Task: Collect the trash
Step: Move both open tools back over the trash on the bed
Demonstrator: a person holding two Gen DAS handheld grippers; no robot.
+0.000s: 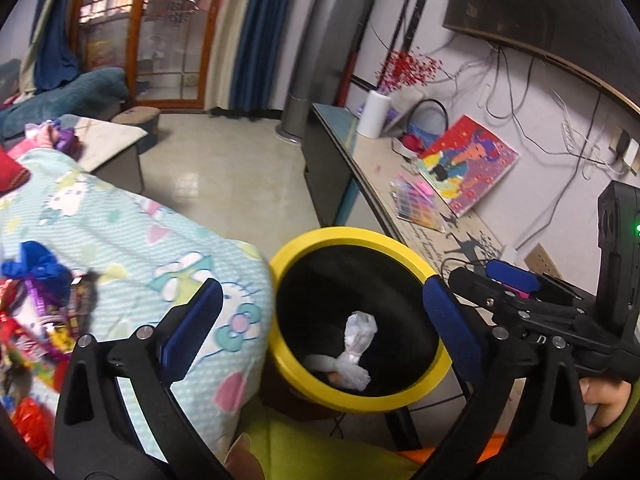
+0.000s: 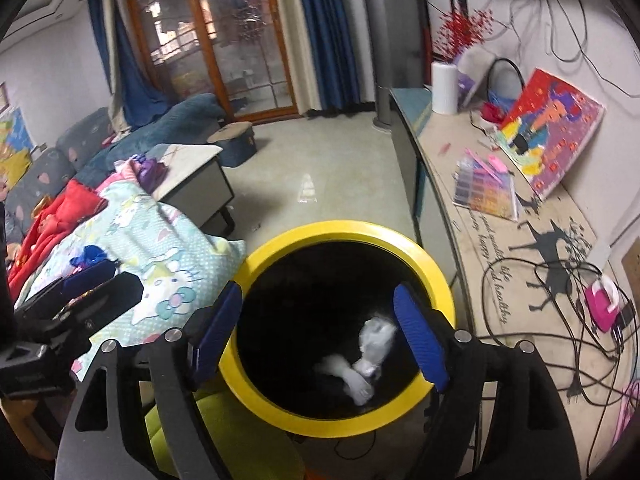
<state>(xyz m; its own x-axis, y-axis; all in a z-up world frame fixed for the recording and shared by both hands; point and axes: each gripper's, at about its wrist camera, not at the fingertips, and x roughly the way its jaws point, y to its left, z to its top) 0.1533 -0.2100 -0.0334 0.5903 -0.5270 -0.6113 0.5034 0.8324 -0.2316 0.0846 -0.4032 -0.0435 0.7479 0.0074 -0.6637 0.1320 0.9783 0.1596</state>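
The left gripper (image 1: 320, 324) has its blue-padded fingers (image 1: 196, 324) spread wide with nothing between the pads, and the right gripper (image 2: 320, 336) likewise holds its fingers (image 2: 420, 336) apart and empty; both hang over the mouth of the yellow-rimmed bin (image 1: 280, 256), which fills the lower middle of each view. Down inside the dark bin lies a piece of white crumpled trash (image 1: 354, 344), looking blurred in the right wrist view, with a second pale scrap just beside it. So, as I judge it, at least this piece is already collected, and more is left: at the lower left of the left wrist view a heap of bright wrappers (image 1: 36, 328) and a blue crumpled piece (image 1: 36, 268) lie on the cartoon-print blanket (image 1: 140, 240), just beside the bin. Further out, a long surface (image 2: 480, 240) runs up the right side of the frame, carrying a roll of paper towel (image 2: 444, 88), a colourful picture (image 2: 556, 128), a sheet of coloured beads and a tangle of black cables (image 2: 560, 320). A low table, a sofa and a glass door sit toward the upper left. Little blocks the way back to the wrappers; the soft folds of the blanket may make thin pieces awkward to pinch.
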